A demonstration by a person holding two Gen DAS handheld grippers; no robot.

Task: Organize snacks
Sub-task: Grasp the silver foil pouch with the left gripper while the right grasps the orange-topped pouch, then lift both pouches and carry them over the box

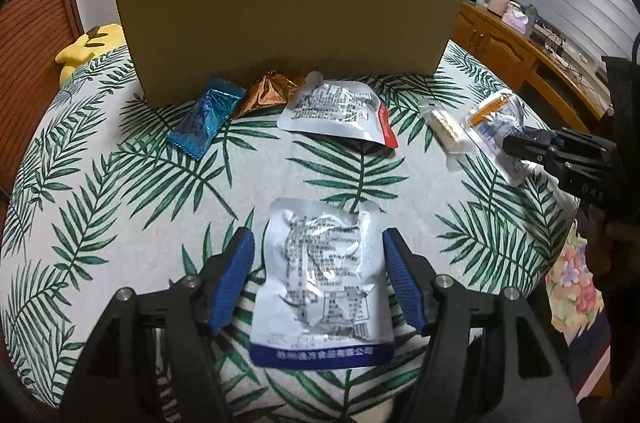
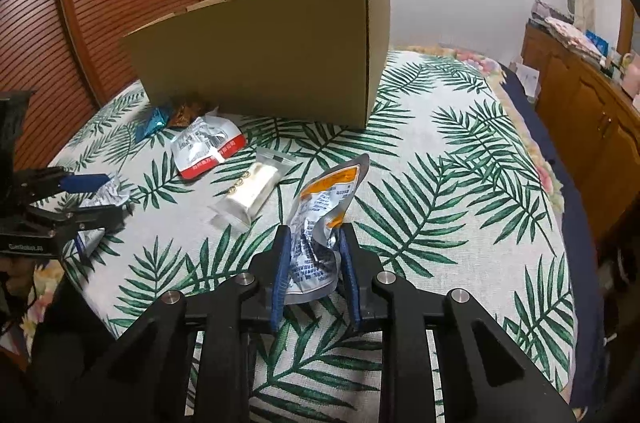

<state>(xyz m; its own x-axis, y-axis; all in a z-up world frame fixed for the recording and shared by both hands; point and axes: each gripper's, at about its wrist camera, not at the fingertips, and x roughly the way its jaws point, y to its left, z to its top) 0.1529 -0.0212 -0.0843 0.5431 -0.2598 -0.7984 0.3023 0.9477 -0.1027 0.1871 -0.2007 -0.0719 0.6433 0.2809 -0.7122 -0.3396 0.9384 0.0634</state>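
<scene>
My left gripper point(image 1: 319, 243) is open, its blue fingers on either side of a silver pouch with a blue band point(image 1: 322, 283) that lies flat on the leaf-print cloth. My right gripper point(image 2: 312, 239) is shut on a crumpled silver pouch with an orange band point(image 2: 324, 207), its top sticking up; the pouch also shows in the left wrist view point(image 1: 494, 127). A cardboard box point(image 1: 288, 15) stands behind. In front of it lie a blue candy point(image 1: 204, 121), a brown candy point(image 1: 266, 93), a silver pouch with a red band point(image 1: 338, 111) and a clear pack with a white bar point(image 1: 446, 133).
The leaf-print cloth point(image 1: 120, 183) covers a round surface that falls off at the near and right edges. A yellow plush point(image 1: 88, 43) lies at the far left. A wooden sideboard point(image 2: 592, 103) with small items runs along the right wall.
</scene>
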